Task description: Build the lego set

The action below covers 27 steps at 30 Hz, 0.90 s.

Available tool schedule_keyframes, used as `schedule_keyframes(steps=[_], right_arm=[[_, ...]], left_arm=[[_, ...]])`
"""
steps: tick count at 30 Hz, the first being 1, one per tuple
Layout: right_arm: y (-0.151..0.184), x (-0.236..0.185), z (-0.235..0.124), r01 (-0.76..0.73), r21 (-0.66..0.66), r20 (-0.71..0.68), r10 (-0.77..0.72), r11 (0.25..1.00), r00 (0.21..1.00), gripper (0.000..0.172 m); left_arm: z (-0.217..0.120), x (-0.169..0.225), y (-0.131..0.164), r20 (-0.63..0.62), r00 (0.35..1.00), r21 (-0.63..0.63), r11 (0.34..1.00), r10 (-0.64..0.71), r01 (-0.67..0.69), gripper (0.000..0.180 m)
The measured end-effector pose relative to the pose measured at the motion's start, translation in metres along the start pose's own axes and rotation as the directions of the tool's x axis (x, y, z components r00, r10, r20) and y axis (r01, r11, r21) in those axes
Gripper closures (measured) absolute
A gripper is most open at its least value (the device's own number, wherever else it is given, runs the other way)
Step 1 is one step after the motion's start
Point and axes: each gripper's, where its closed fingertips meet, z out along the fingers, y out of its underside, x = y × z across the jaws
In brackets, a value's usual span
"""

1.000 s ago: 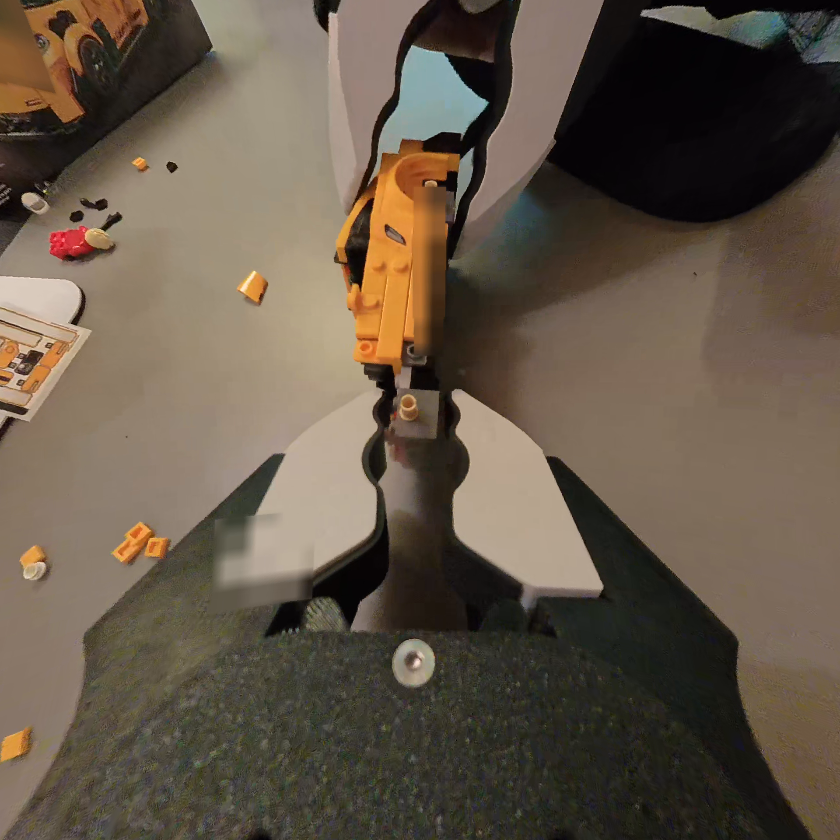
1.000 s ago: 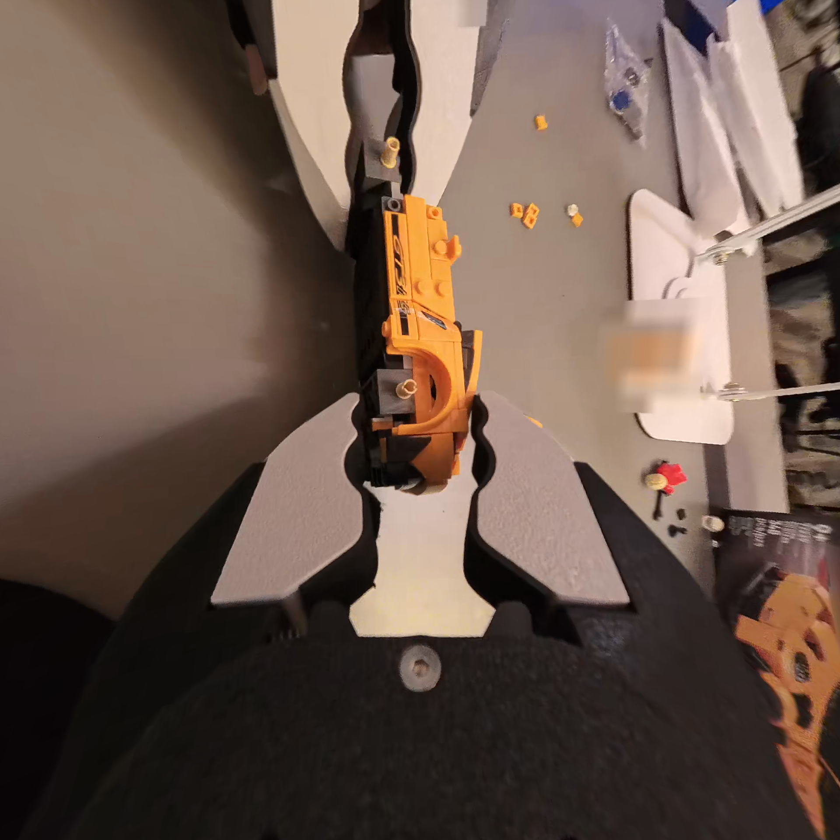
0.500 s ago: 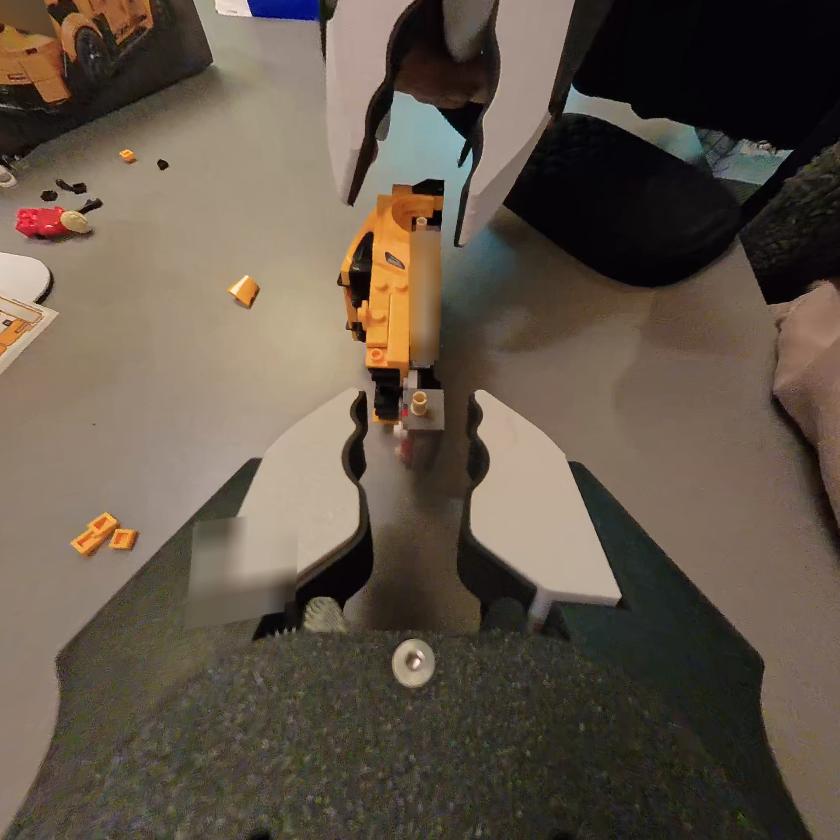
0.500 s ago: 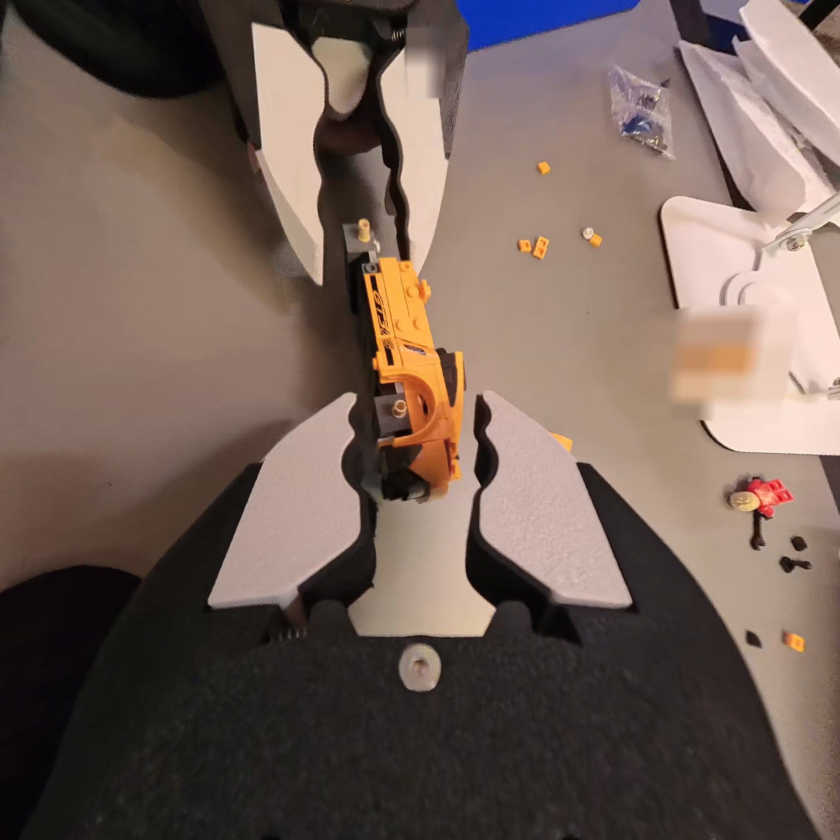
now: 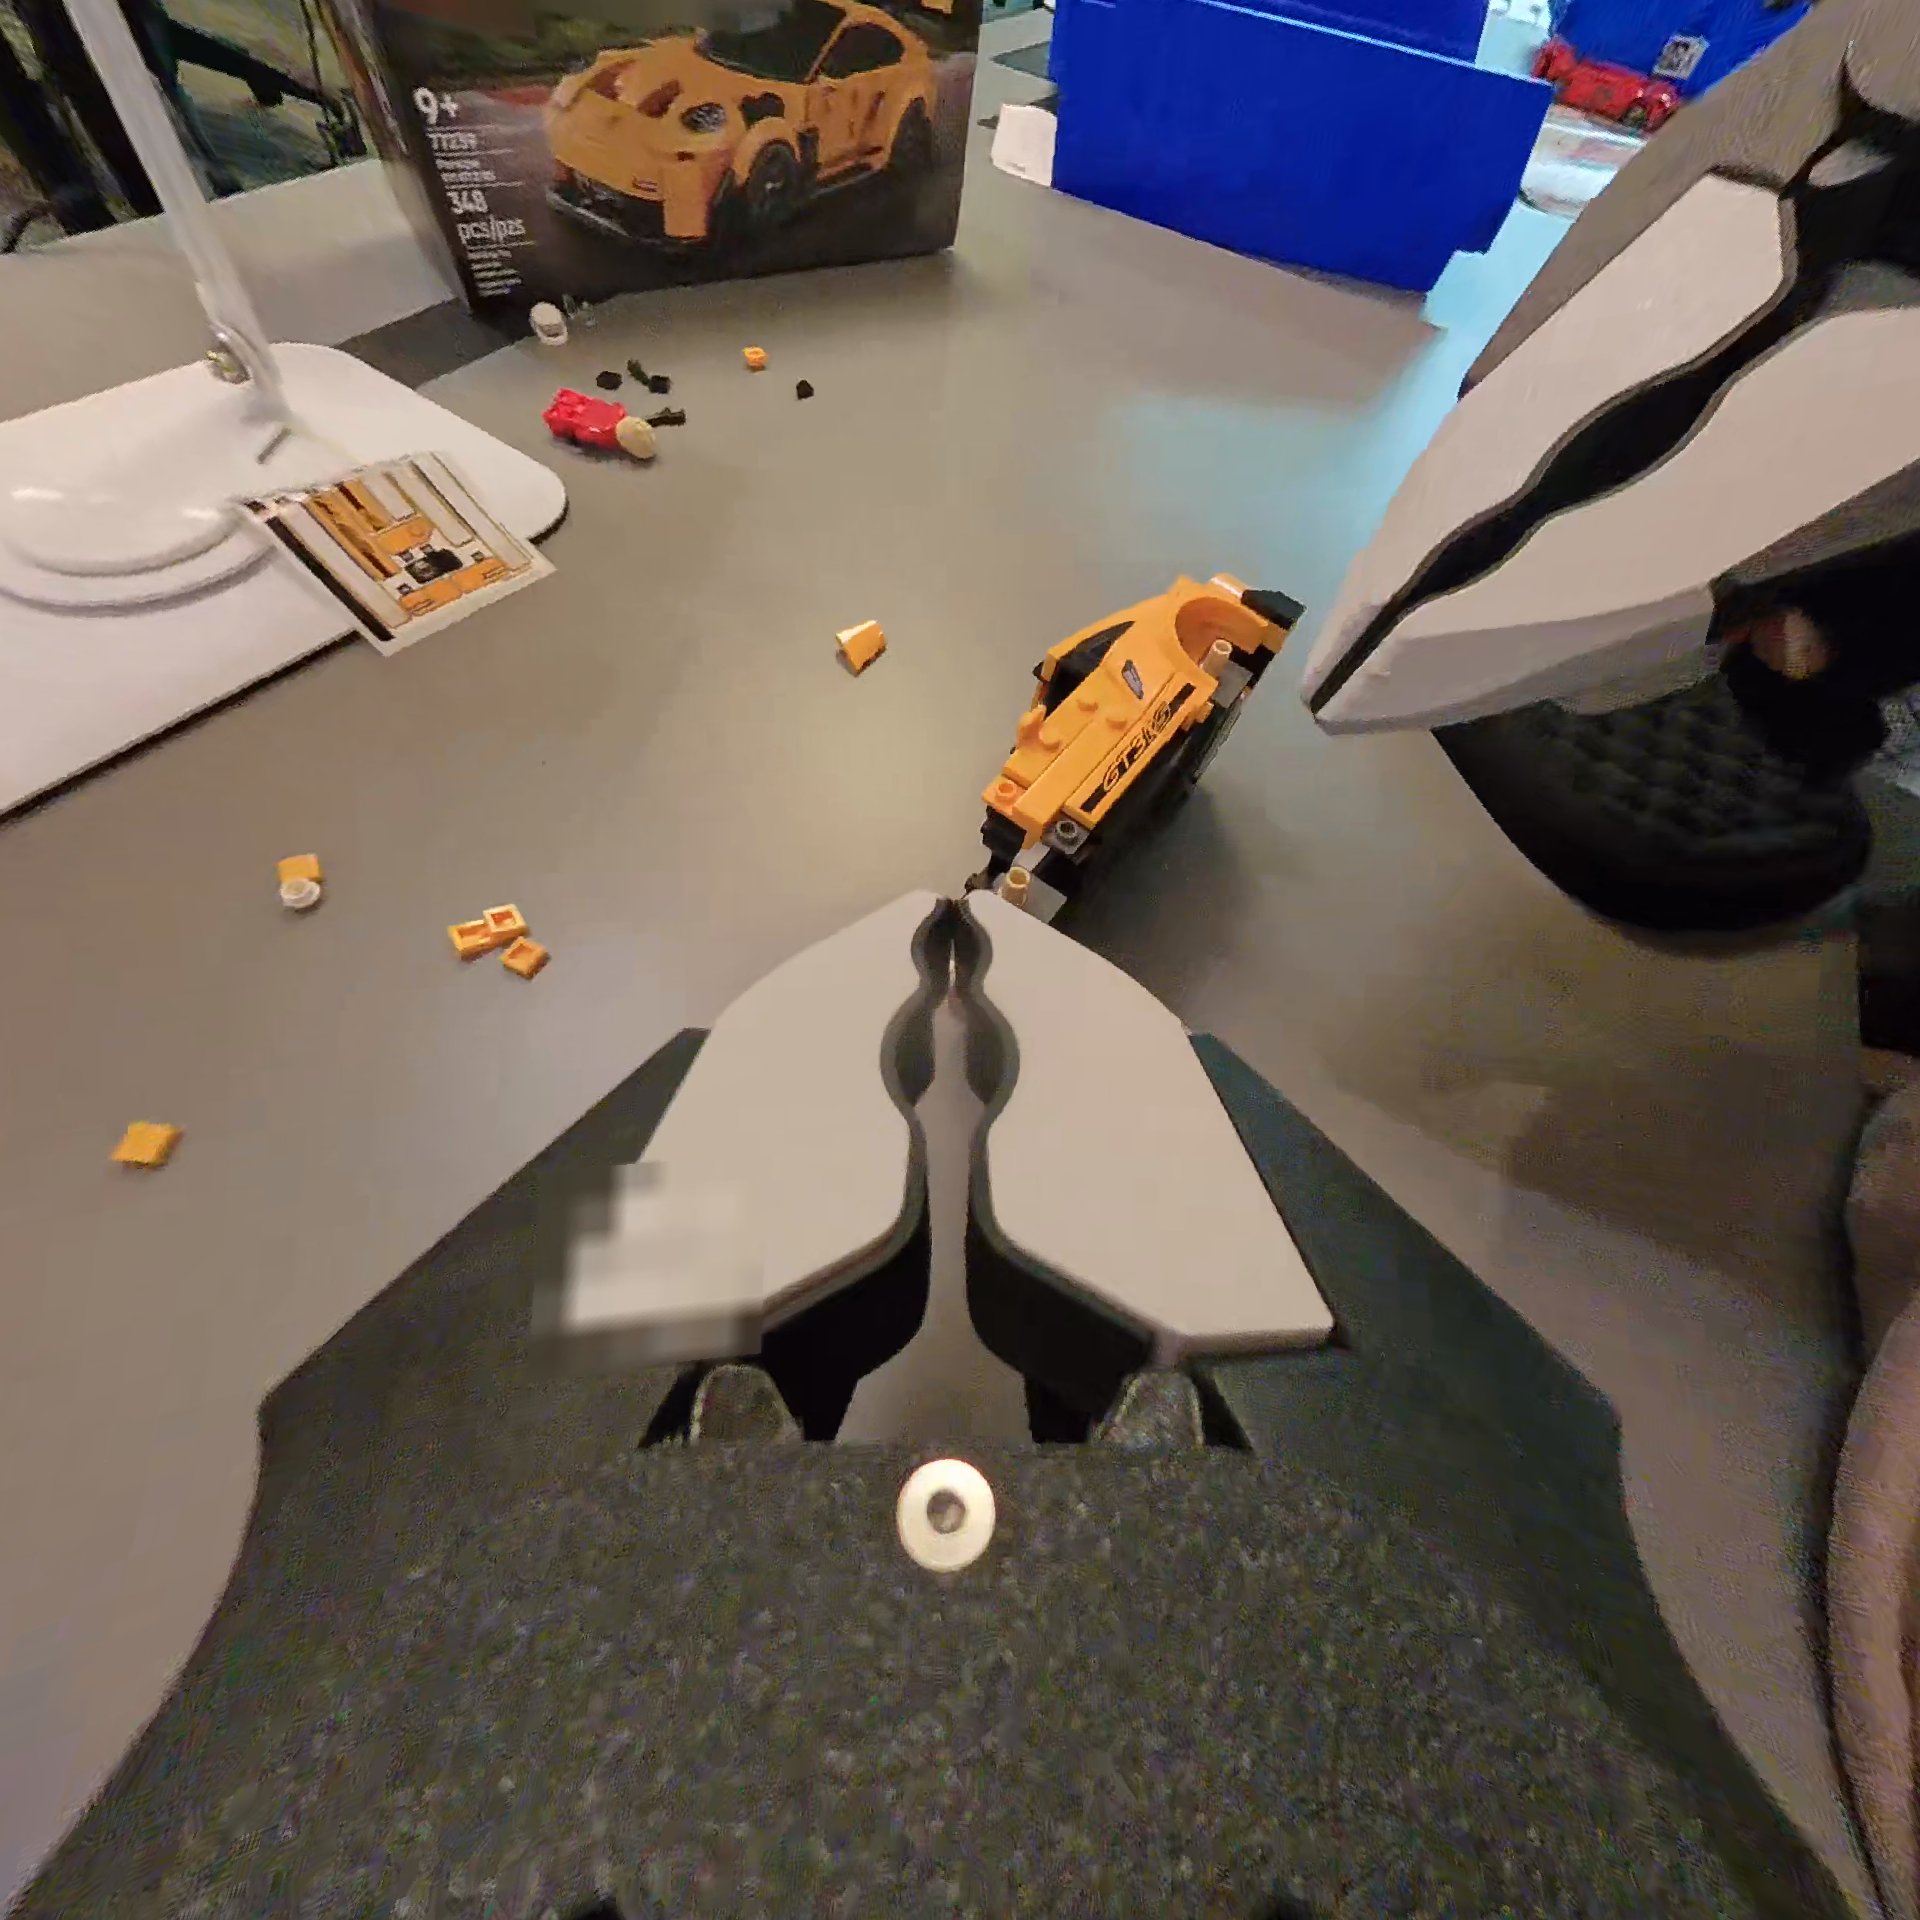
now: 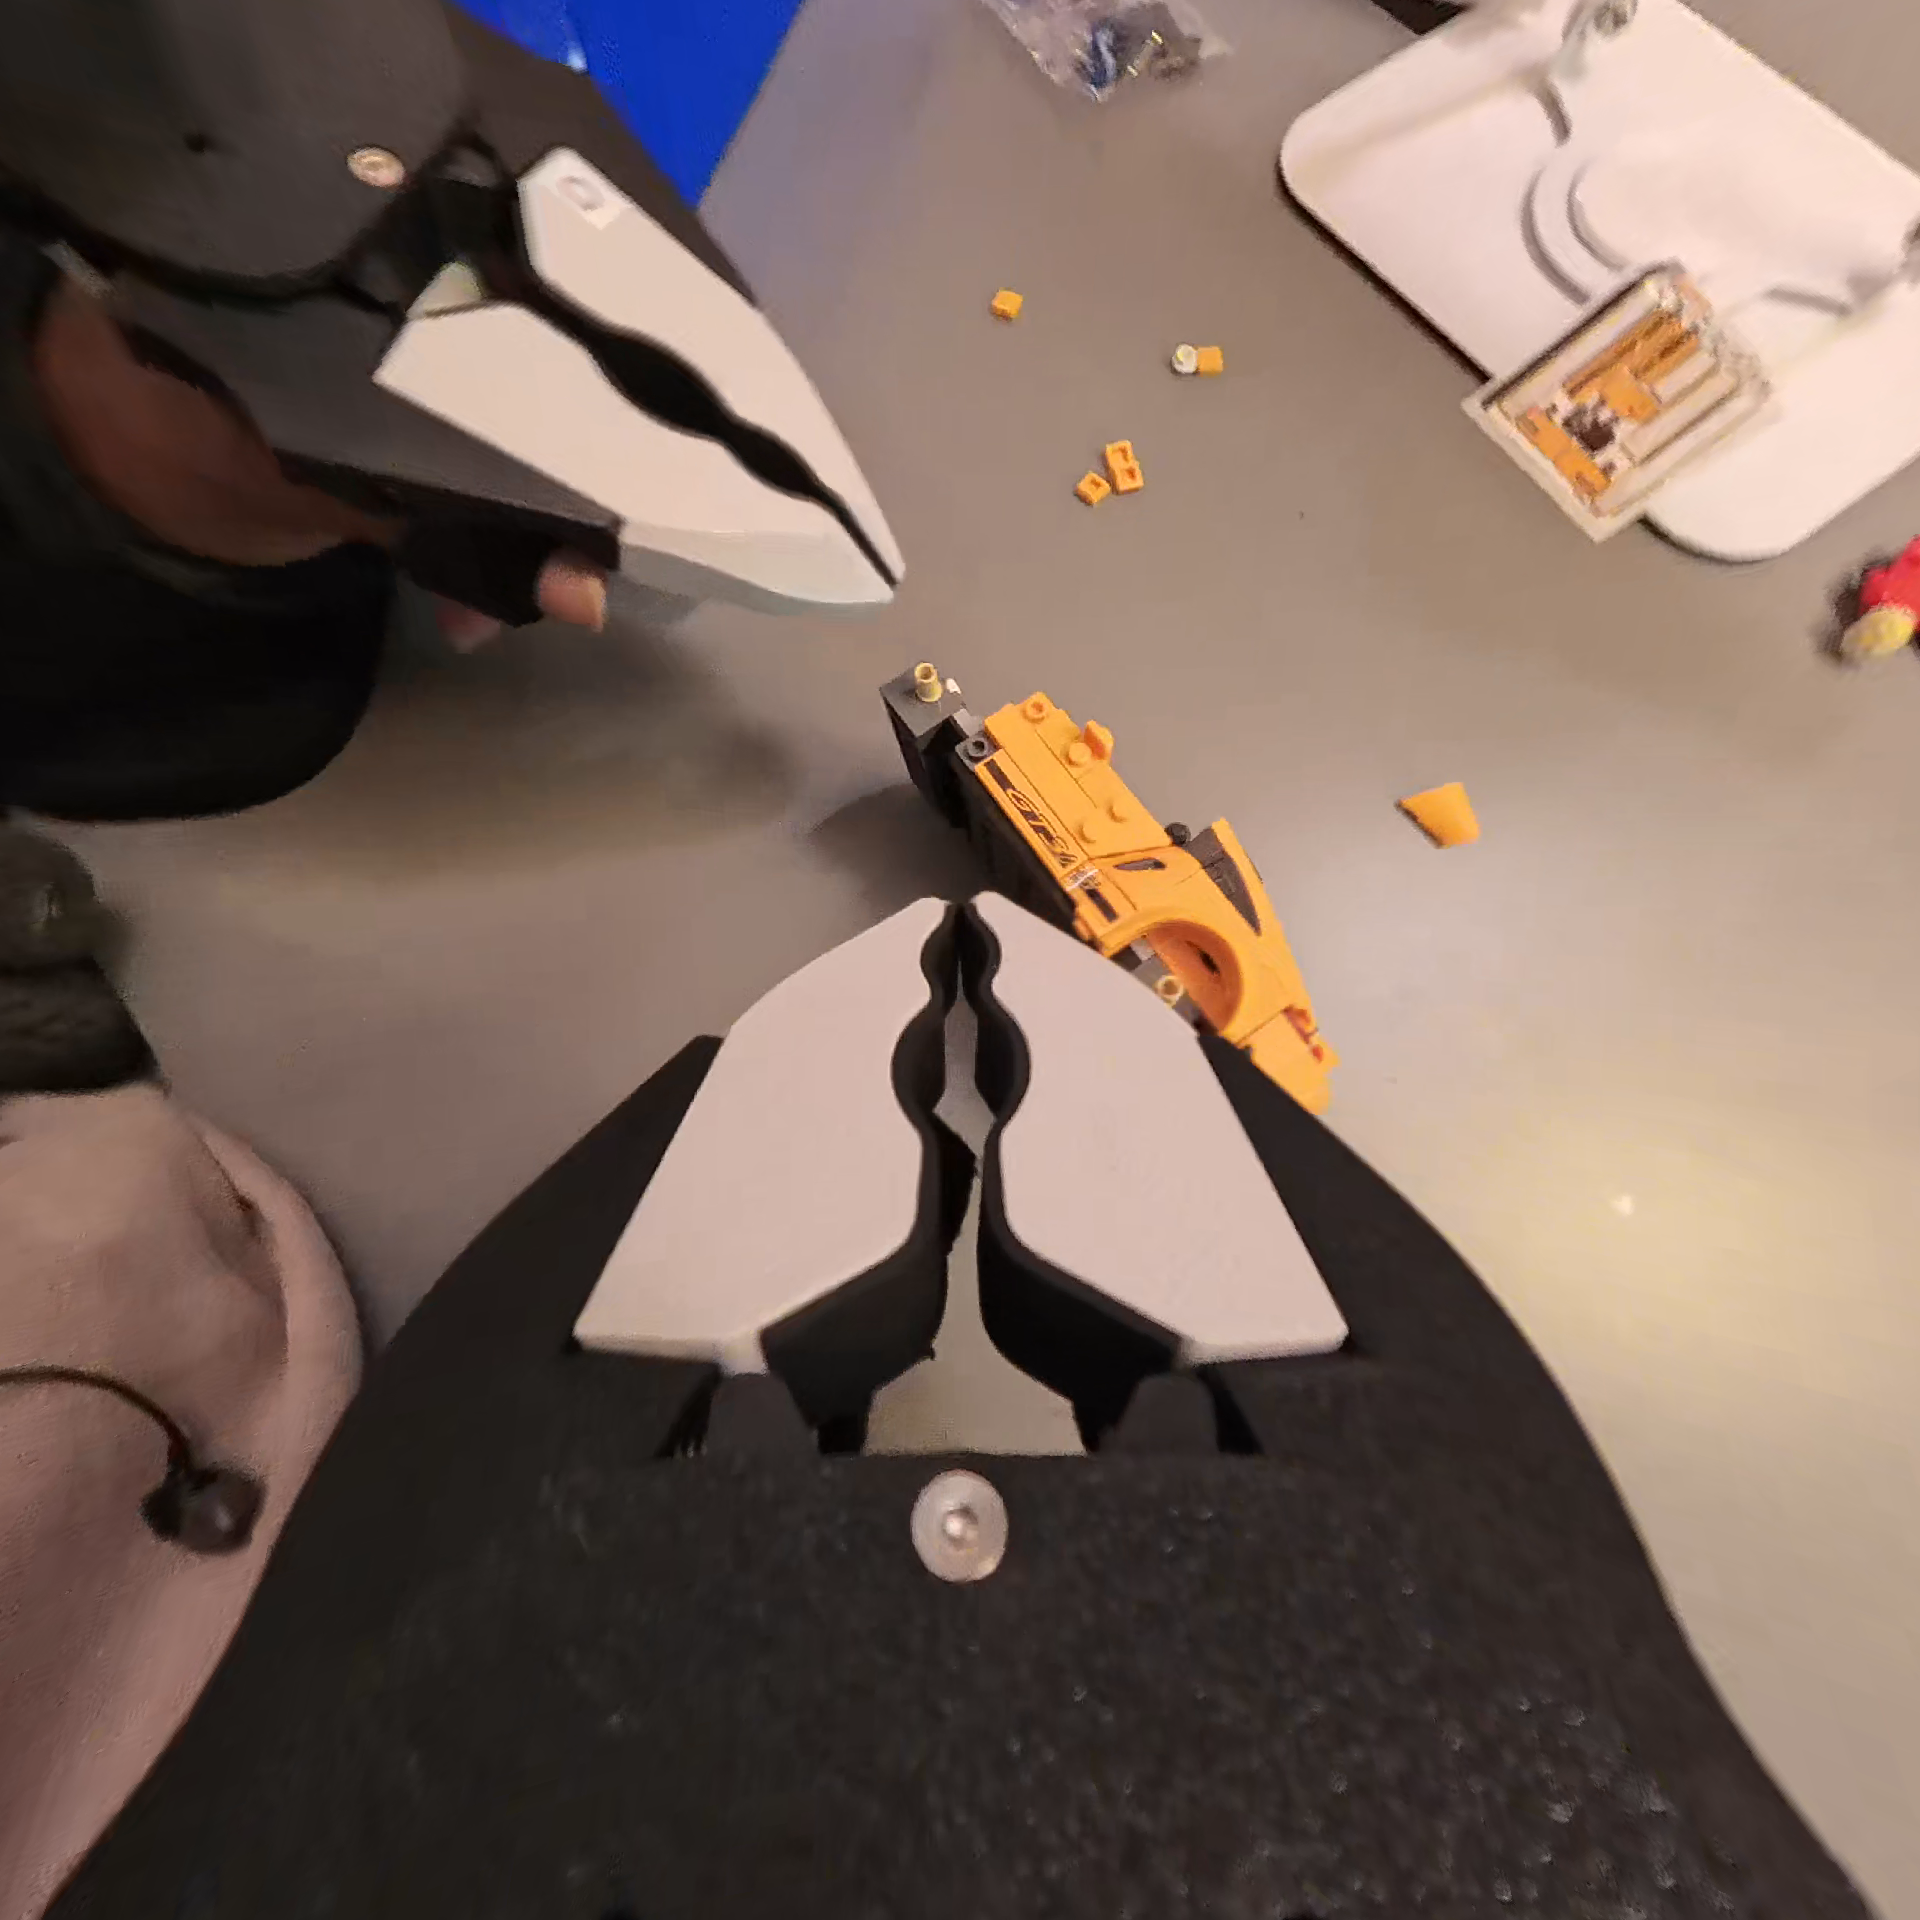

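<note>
A half-built orange and black brick car body lies on its side on the grey table; it also shows in the right wrist view. My left gripper is shut with nothing between its pads, its tips just short of the car's near end. My right gripper is shut with nothing in it, raised beside the car's rear. Each gripper shows in the other view, the right one and the left one, both closed and clear of the car.
Loose orange pieces and one orange wedge lie on the table. A white stand base bears a sticker sheet. A red minifigure part, the set's box and a blue bin stand behind. There is about 8 cm between the tips of the two grippers.
Both grippers let go of the car, which now lies on the table. Both drew back and up from it and their jaws closed on nothing.
</note>
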Motion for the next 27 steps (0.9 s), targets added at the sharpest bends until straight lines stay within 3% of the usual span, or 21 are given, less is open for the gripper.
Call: schedule_keyframes(steps=[3,10,27], right_arm=[[0.006,-0.006,0.014,-0.111,-0.051,-0.043,0.109,0.993,0.993,0.172],[0.026,-0.013,0.049,-0.241,-0.166,-0.197,0.207,0.956,0.958,0.172],[0.05,0.003,0.068,-0.296,-0.296,-0.338,0.19,0.908,0.922,0.172]], left_arm=[[-0.006,0.001,0.0,0.013,0.999,0.02,0.999,-0.039,0.039,0.18],[-0.018,0.011,0.004,0.006,0.999,0.023,0.999,-0.04,0.04,0.18],[-0.044,0.005,0.007,0.035,0.999,0.046,0.998,-0.038,0.037,0.18]])
